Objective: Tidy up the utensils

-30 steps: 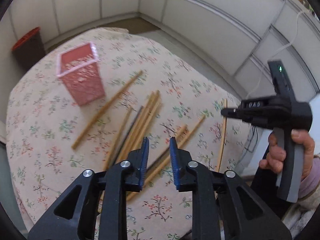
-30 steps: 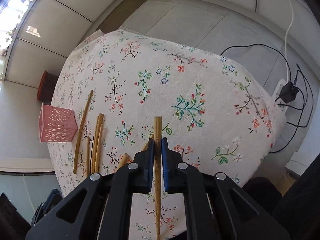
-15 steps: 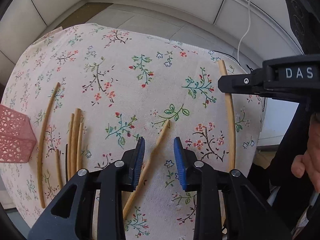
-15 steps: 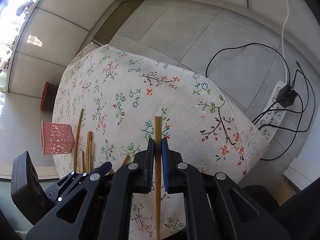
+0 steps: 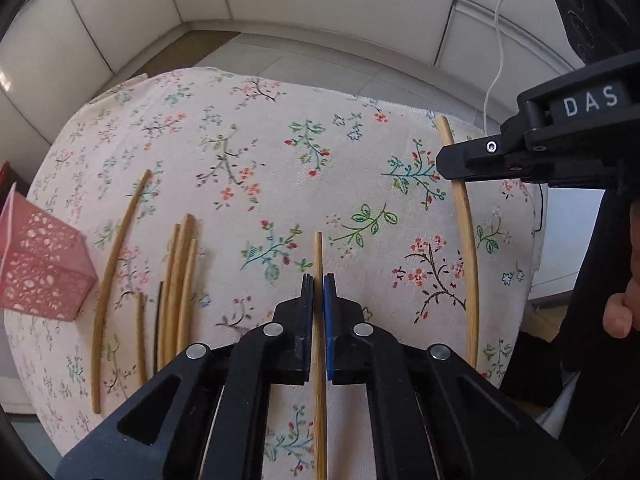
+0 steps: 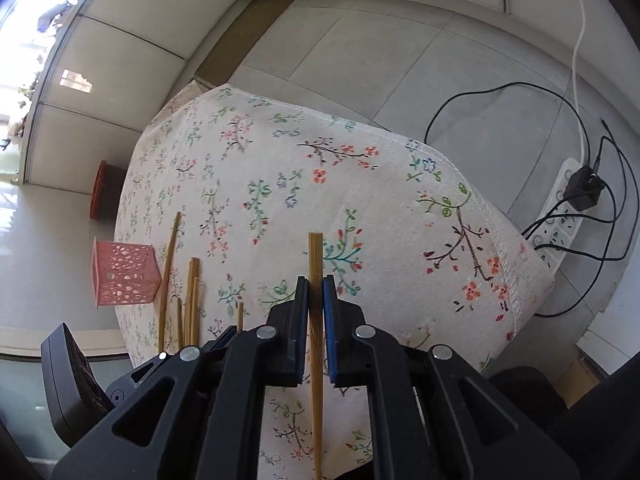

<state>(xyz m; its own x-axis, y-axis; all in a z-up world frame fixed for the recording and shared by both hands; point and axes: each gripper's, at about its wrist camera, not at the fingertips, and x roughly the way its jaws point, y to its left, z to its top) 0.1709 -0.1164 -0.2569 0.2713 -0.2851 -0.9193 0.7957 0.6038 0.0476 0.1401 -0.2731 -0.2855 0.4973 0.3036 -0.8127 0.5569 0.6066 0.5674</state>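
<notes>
Your table (image 5: 248,128) under its flowered cloth fills both wrist views, with grey floor tiles beyond its far edge. Off the table's right side, in the right wrist view, a white power strip (image 6: 560,216) lies on the floor with a black adapter and dark cables plugged in.

At the table's left edge stands the pink perforated utensil holder (image 5: 40,272), upright and well apart from both your tongs. Just right of it a loose bunch of bamboo chopsticks (image 5: 176,284) lies flat on the cloth, running near to far; one long stick sits nearest the holder and a thin dark one lies among the paler ones.

Your left tongs (image 5: 318,284) have just been closing and now clamp one bamboo chopstick (image 5: 318,256), which runs between the blue pads and pokes out beyond the tips toward the far side.

Your right tongs (image 6: 315,284) are likewise clamped on a second chopstick (image 6: 315,256), its square end standing out past the pads. In the left wrist view that tool reaches in from the right with its stick crossing the table's right side, and your fingers (image 5: 620,316) show at the right edge on the handle.
</notes>
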